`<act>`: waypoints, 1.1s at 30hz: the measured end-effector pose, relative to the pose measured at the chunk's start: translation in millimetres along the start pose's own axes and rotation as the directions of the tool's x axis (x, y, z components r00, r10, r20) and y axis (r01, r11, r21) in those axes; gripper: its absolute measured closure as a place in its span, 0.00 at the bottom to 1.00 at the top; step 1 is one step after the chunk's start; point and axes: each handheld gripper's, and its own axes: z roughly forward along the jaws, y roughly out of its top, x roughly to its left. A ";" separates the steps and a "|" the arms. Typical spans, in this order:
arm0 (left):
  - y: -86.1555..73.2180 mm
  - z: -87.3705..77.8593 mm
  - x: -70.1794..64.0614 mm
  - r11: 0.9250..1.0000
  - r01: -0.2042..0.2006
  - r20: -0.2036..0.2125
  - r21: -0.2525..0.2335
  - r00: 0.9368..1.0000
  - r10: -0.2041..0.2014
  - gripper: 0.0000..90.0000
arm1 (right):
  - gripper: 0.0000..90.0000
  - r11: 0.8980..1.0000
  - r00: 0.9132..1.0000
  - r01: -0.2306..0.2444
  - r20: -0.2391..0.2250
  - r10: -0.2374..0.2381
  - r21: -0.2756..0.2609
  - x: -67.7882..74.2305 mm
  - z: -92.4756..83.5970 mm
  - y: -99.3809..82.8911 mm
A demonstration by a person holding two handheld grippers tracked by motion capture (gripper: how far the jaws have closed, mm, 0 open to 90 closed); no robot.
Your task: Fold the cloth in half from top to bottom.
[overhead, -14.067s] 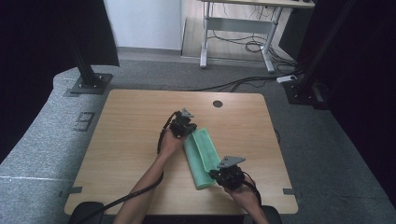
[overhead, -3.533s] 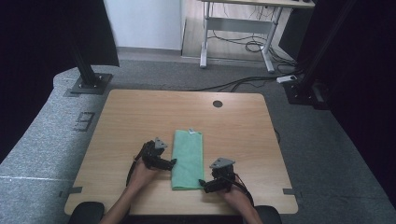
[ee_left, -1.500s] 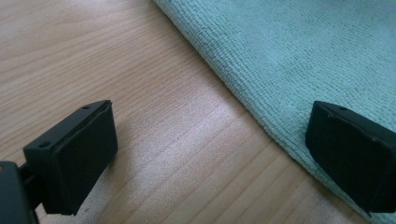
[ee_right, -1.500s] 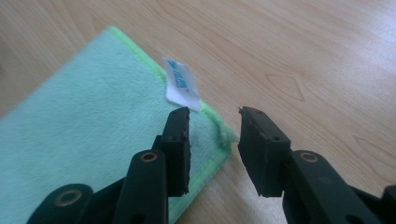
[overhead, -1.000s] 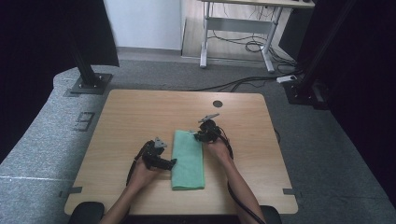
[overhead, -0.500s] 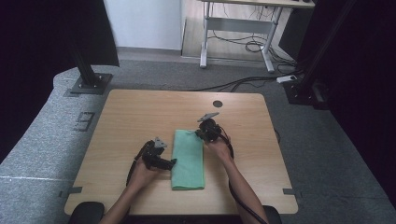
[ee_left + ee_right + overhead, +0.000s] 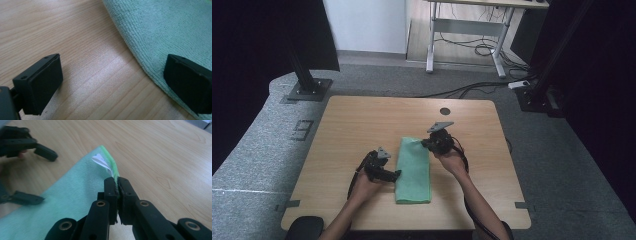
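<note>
A green towel [image 7: 414, 170] lies folded into a long strip on the wooden table [image 7: 362, 120]. My right gripper [image 7: 426, 144] is at its far right corner, shut on the towel's edge [image 7: 113, 171] and holding that corner slightly off the wood. A white label [image 7: 101, 161] sticks out of the raised edge just beyond the right gripper [image 7: 117, 181]. My left gripper [image 7: 396, 174] rests at the towel's left edge, open. In the left gripper view one pad [image 7: 190, 77] sits over the towel [image 7: 162, 30] and the other over bare wood. The left gripper [image 7: 37, 176] also shows beyond the towel [image 7: 75, 197].
A round cable hole [image 7: 445, 111] sits near the table's far edge. Grey carpet surrounds the table, with black stand feet [image 7: 304, 90] at the far left and far right [image 7: 537, 97]. A dark round object [image 7: 304, 229] lies by the near left corner.
My right gripper has risen a little with the towel's far right corner pinched in it. The left gripper and the rest of the towel have stayed where they were.
</note>
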 end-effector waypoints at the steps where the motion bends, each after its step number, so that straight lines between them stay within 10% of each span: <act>1: 0.0 0.0 0.0 1.000 0.000 0.000 0.000 1.000 0.000 0.03 | 0.95 1.000 1.000 0.008 -0.004 -0.008 -0.004 2.0 -2.8 -0.2; 33: -0.1 0.0 -0.2 1.000 0.002 -0.002 -0.001 1.000 -0.002 0.03 | 0.95 0.994 0.990 0.101 -0.093 -0.106 -0.051 63.2 -51.9 -50.2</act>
